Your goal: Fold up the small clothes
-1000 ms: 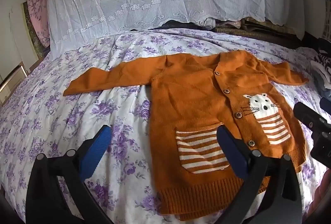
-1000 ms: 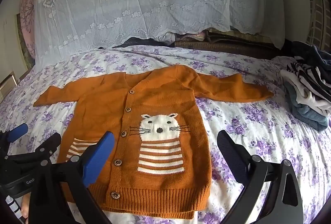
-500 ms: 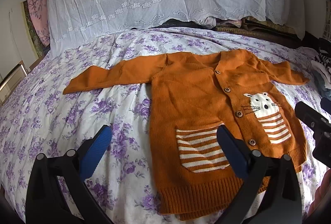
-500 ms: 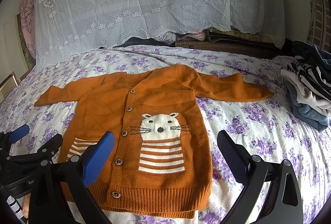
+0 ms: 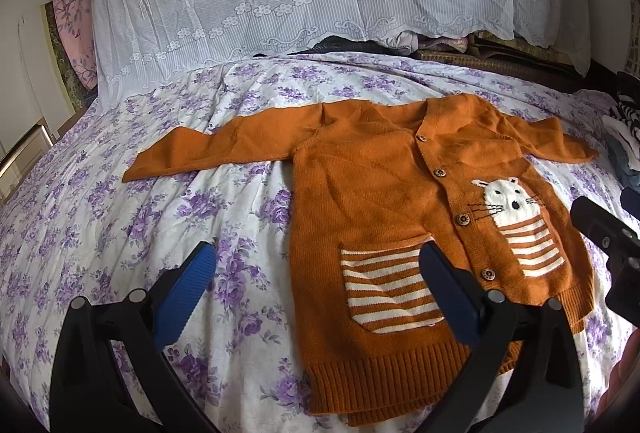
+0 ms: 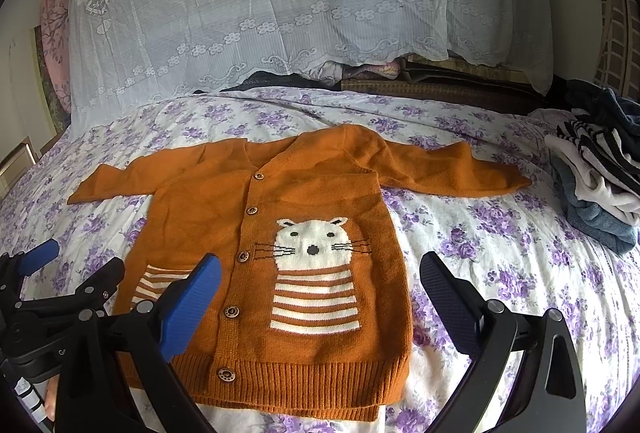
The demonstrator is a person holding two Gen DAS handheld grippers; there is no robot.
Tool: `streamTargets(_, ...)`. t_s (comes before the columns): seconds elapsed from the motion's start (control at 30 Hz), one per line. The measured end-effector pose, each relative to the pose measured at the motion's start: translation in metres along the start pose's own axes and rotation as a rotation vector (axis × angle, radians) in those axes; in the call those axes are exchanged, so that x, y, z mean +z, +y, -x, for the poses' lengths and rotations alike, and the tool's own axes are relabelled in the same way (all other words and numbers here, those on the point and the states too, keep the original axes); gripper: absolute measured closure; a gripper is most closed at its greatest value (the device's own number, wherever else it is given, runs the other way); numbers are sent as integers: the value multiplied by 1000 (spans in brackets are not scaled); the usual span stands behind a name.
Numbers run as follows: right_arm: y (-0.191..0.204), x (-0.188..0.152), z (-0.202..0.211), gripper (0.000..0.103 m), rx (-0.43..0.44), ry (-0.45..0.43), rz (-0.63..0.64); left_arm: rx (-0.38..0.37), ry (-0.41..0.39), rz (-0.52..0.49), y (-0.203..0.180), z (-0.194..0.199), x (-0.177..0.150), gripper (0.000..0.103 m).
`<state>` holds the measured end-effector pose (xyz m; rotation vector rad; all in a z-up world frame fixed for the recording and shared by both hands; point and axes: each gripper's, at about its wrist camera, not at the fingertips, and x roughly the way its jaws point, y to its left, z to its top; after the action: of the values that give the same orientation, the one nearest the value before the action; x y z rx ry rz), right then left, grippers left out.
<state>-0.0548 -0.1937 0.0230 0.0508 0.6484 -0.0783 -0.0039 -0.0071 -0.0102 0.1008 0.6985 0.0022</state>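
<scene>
An orange knit cardigan (image 5: 380,201) (image 6: 280,205) with a white cat face and striped pockets lies flat and buttoned on the flowered bed, both sleeves spread out sideways. My left gripper (image 5: 316,281) hovers open above its lower left side, blue pads wide apart, nothing between them. Over the hem and right edge my right gripper (image 6: 320,289) hangs open and empty too. The left gripper (image 6: 44,273) shows at the lower left of the right wrist view; part of the right gripper's black body (image 5: 604,233) shows at the right edge of the left wrist view.
The bed sheet (image 5: 120,217) is white with purple flowers. A pile of folded clothes (image 6: 600,177), striped and blue, sits at the right edge of the bed. Bedding under a white lace cover (image 6: 280,5) is stacked at the head. A pink pillow (image 5: 72,17) stands far left.
Both grippers have drifted slightly, so the cardigan sits a little lower in each view. The cardigan itself has not moved and both grippers stay open.
</scene>
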Motion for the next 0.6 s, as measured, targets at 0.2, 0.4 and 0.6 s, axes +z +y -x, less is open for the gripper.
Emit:
streamTargets(0.2, -2, -1, 0, 3, 0, -1, 0, 1, -1, 1, -1, 0, 0, 4)
streamTargets(0.4, 4, 0, 1, 3, 1, -1, 2, 2, 1, -1, -1, 0, 0, 4)
streamTargets(0.6, 5, 0, 1, 3, 1, -1, 0, 1, 1, 0, -1, 0, 0, 4)
